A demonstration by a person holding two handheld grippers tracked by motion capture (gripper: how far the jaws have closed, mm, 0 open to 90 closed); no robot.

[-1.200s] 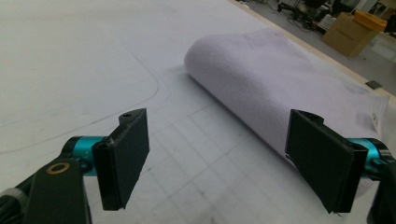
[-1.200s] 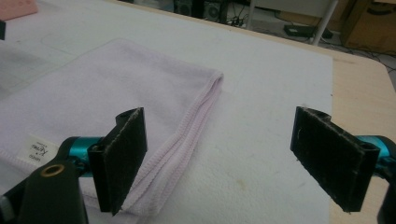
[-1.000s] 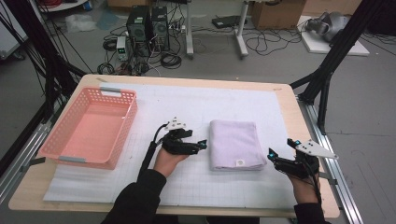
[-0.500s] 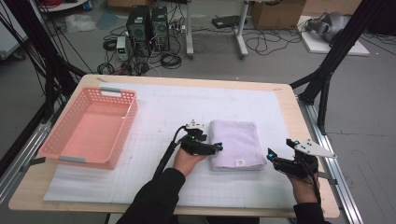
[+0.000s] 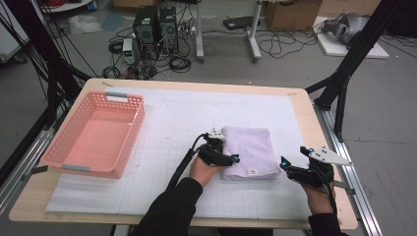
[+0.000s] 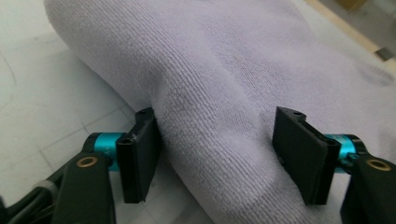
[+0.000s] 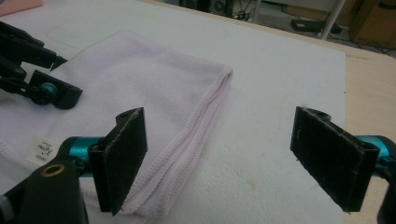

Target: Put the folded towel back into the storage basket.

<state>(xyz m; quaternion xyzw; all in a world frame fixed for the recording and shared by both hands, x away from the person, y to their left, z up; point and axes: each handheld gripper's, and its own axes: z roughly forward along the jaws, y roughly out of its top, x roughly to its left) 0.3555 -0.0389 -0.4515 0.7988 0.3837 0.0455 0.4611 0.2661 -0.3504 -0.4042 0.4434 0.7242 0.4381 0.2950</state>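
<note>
1. Two grippers are at work over a folded towel that lies flat on the white mat, right of the table's middle and near the person's edge.
2. In the high view the left gripper sits at the towel's left edge, its tips over the cloth.
3. Seen from the left gripper view, the towel bulges up between the two black jaws. The left-hand pad touches the cloth; the right-hand pad lies against the fold too, though I cannot tell how firmly it presses. These jaws have just been closing, with the towel's rolled edge between them.
4. On the right, the right gripper hangs just beside the towel's near right corner, not touching it.
5. Its own view shows the jaws spread wide with nothing gripped: the towel's stitched edge runs past the left pad, and bare mat lies between the pads.
6. A small white label sits at the towel's near corner.
7. One pink basket stands on the mat's left side, well apart from the towel.
</note>
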